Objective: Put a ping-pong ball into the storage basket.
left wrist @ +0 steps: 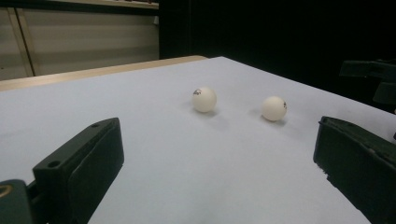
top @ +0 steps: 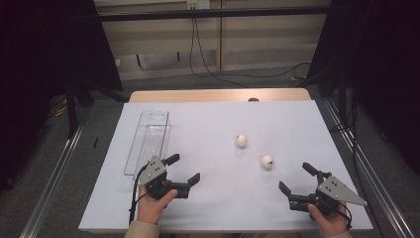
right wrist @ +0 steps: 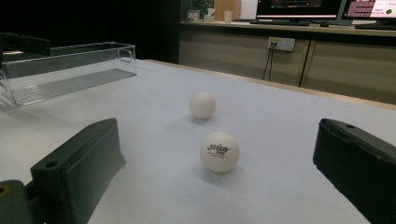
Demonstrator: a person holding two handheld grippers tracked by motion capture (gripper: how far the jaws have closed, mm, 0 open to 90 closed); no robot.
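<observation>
White sheet [top: 208, 208] over table. Left gripper [top: 182, 170] and right gripper [top: 294, 179] rest near the front edge, jaws wide, empty. Near ball [top: 267, 160] and far ball [top: 241, 140] lie loose mid-sheet; clear bin [top: 139, 148] at left holds nothing. Judged: nothing picked yet, both balls left to do.

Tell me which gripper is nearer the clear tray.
Left. The left gripper sits just beside the near end of the clear tray; the right gripper is far across the table, past both balls.
</observation>
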